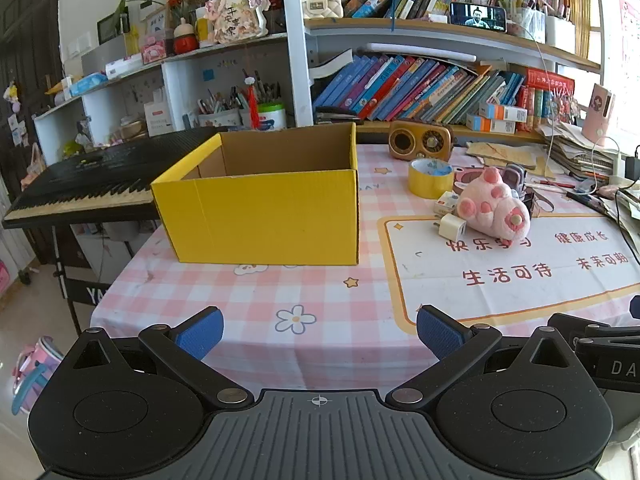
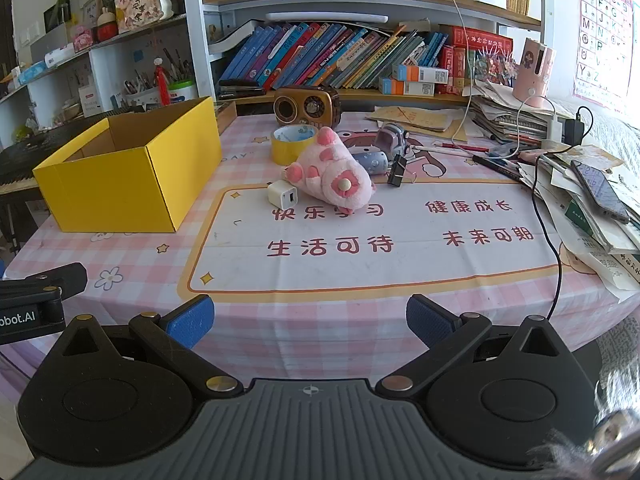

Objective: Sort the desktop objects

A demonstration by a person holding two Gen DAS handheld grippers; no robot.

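The left gripper stands with its jaws spread wide, nothing between the blue pads, held above the near edge of the worktop. The right gripper is likewise spread and empty, over the near edge of the white mat printed with red characters.

A yellow cardboard box sits open-topped on the left part of the worktop; what shows of its inside is bare brown card.

The loose items lie in a cluster to the right of the box, at the far edge of the mat. A pink plush toy lies on its side. A white charger plug rests just beside it on the box side. A roll of yellow tape stands behind the toy, near a brown retro radio. A black binder clip lies to the toy's right, with a small lavender cylinder between them.

Stacked papers and a phone occupy the right edge. Bookshelves stand behind.
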